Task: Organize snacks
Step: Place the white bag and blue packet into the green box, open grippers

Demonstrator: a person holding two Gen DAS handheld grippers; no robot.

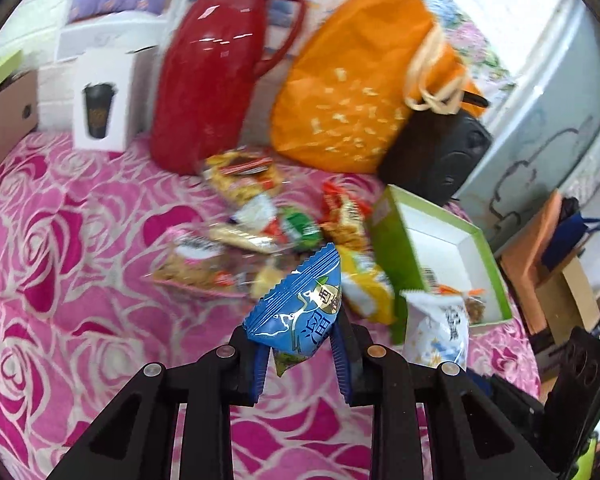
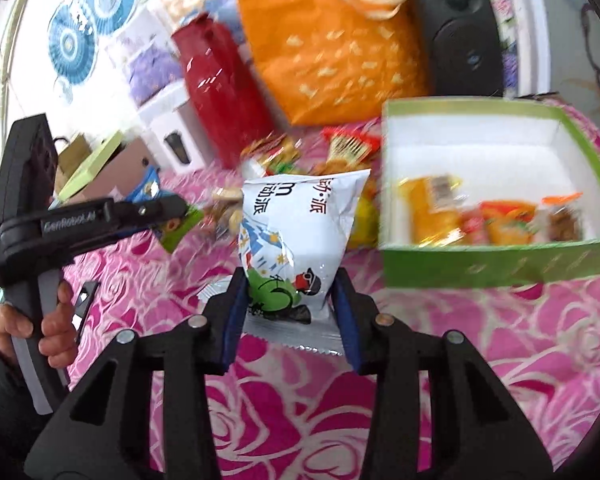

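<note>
- A pink rose cloth (image 2: 480, 344) is covering the whole surface; the near part, under both grippers, is lying bare, and so is the wide left stretch in the left wrist view.
- An orange bag (image 1: 356, 80) is leaning at the far side, touching a red jug (image 1: 216, 76) on its left and a black speaker (image 1: 436, 152) on its right.
- A green box (image 2: 496, 264) is sitting open at the right, white inside, its near wall facing the right gripper; a few packets are lying along that wall and the far part of its floor is showing white.
- A snack pile (image 1: 260, 236) is spreading between the jug and the box, reaching the box's left edge.
- The right gripper (image 2: 290, 304) is clenching a white bag (image 2: 300, 236) upright, just left of the box's near corner.
- The left gripper (image 1: 300, 340) is gripping a blue bag (image 1: 296, 312), raised over the pile's near edge; the person's hand (image 2: 40, 320) is holding its handle.
</note>
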